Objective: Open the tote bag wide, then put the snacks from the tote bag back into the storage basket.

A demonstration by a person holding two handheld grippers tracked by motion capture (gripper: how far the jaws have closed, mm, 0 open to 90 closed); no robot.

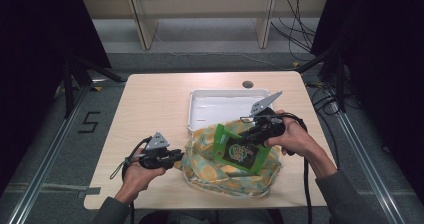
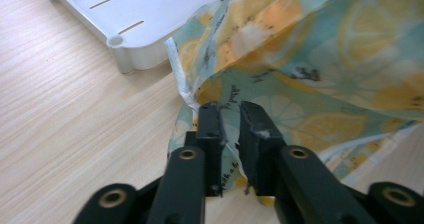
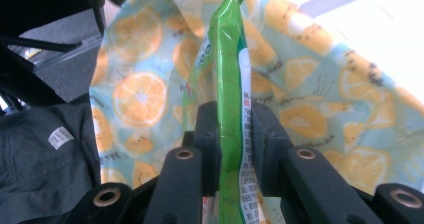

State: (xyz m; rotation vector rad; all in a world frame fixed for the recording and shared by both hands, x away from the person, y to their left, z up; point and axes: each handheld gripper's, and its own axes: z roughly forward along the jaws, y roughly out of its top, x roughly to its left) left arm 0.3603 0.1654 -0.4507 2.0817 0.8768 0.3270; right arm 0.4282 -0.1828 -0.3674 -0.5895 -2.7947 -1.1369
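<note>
A cloth bag (image 1: 210,171) printed with orange slices lies crumpled on the table's near middle. A green snack packet (image 1: 239,154) stands half inside its mouth, with my right gripper (image 1: 246,136) shut on the packet's upper edge. In the right gripper view the packet (image 3: 227,59) is pinched edge-on between the jaws of my right gripper (image 3: 232,114), with the bag (image 3: 140,94) behind it. My left gripper (image 1: 179,156) is at the bag's left rim. In the left gripper view the jaws of my left gripper (image 2: 231,116) stand slightly apart with the bag's hem (image 2: 200,91) between them.
A white plastic tray (image 1: 200,96) sits just behind the bag, its corner (image 2: 130,49) close to my left gripper. Bare wooden table (image 1: 150,104) spreads to the left. Dark stands and cables flank the table, and the person's sleeve shows in the right gripper view.
</note>
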